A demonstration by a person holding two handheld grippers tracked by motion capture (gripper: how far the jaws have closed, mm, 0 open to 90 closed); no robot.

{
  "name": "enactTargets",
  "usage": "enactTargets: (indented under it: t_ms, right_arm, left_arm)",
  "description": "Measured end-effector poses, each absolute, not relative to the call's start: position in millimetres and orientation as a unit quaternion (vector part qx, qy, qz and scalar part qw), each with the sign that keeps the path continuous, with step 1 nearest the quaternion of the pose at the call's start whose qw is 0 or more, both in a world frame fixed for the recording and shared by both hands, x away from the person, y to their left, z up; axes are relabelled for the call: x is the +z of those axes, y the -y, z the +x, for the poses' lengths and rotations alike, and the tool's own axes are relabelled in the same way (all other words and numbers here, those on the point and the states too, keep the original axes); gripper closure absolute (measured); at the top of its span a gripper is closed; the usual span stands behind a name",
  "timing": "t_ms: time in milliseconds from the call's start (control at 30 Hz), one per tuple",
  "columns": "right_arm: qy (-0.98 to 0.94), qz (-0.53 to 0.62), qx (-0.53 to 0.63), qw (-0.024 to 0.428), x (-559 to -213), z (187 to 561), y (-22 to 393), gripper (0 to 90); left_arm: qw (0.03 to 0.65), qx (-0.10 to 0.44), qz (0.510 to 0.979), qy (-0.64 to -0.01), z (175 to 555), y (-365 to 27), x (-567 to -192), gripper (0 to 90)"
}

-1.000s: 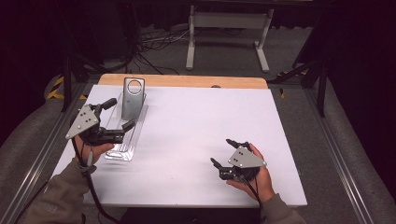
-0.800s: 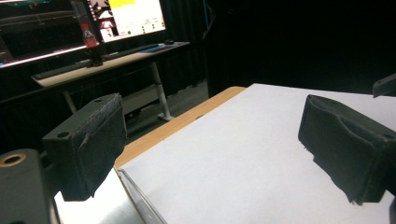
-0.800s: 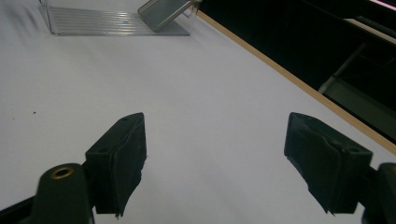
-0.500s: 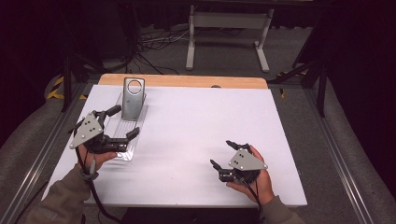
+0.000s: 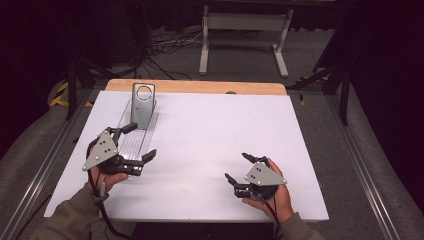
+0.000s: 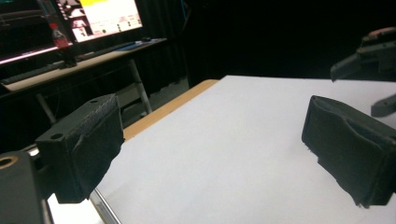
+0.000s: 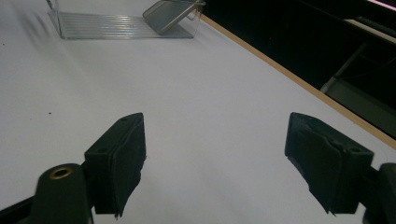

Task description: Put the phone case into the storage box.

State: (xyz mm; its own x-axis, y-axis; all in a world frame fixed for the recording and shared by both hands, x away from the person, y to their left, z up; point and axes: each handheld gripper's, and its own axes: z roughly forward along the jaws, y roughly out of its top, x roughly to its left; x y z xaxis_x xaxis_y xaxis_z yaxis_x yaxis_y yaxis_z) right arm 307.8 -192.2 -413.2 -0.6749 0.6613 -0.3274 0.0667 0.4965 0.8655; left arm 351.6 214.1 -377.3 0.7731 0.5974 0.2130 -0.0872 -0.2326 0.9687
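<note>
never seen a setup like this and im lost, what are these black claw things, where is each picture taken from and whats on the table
No robot here: a person holds a hand-operated two-jaw tool in each hand. The high view looks down from above the person's side of the white table. There the left gripper sits over the near end of a clear ribbed tray, and the right gripper rests low over bare table. The other two pictures come from cameras riding on the grippers, looking out between their own black jaws. Both pairs of jaws stand wide apart with nothing between them, so nothing is held. At the tray's far end a grey metal plate with a round hole stands up.
</note>
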Motion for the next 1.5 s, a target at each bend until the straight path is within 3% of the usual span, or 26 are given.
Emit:
enactTargets:
  t_ms: [533, 1500]
  right_arm:
    - [-0.798, 0.229, 0.448, 0.332, -414.7, 299.6, 194.2, 21.0]
    - [-0.799, 0.212, 0.458, 0.327, -416.4, 298.0, 192.1, 20.1]
  left_arm:
    - [0.586, 0.269, 0.743, -0.179, 338.2, -207.6, -396.5, 2.6]
    - [0.55, 0.235, 0.772, -0.216, 324.5, -208.7, -429.5, 4.5]
